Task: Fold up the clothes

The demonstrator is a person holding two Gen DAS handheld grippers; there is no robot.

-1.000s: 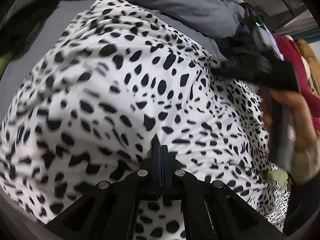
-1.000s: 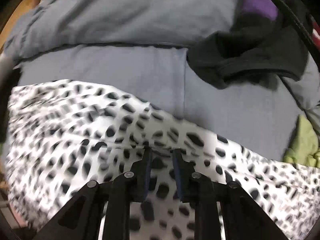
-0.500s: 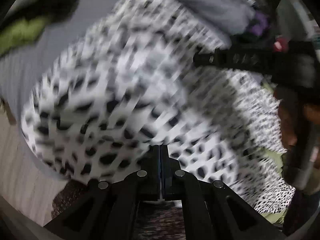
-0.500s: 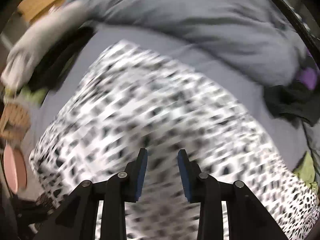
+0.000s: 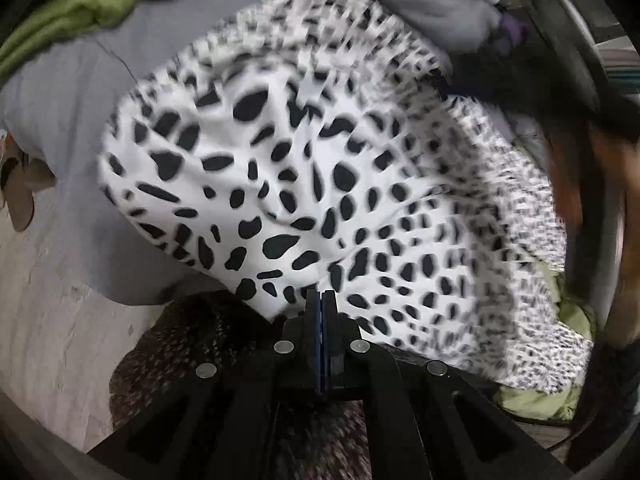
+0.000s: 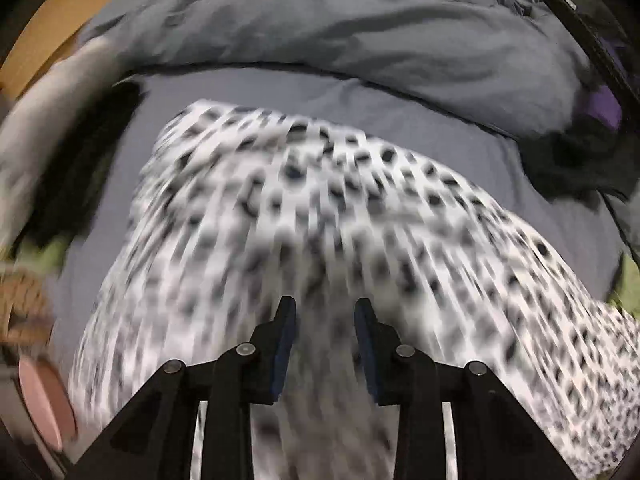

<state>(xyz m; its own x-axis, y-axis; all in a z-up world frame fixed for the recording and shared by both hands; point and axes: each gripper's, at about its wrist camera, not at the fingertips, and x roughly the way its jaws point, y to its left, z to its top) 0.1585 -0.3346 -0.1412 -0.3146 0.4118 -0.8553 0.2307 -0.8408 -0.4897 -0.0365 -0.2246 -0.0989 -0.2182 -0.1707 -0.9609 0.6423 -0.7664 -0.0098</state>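
Note:
A white garment with black spots (image 5: pixel 320 184) lies spread on a grey-blue bed sheet (image 5: pixel 68 92). My left gripper (image 5: pixel 321 300) is shut at the garment's near edge, which meets its fingertips; I cannot see cloth between the pads. In the right wrist view the same spotted garment (image 6: pixel 320 220) fills the middle, blurred by motion. My right gripper (image 6: pixel 325 312) is open above the garment, with nothing between its fingers. The right gripper and the hand holding it show as a dark blurred shape (image 5: pixel 580 92) at the right of the left wrist view.
A grey duvet (image 6: pixel 340 20) is bunched at the far side. A black garment (image 6: pixel 580 164) and something purple (image 6: pixel 600 108) lie at the right. Green clothes (image 5: pixel 68 16) lie far left and under the garment's right edge (image 5: pixel 552 392). A dark speckled textile (image 5: pixel 192 344) lies by pale flooring (image 5: pixel 44 320).
Both grippers pulled back from the garment, so more of the bed and floor shows. The right gripper's fingers opened wider. The left gripper stayed shut at the garment's edge.

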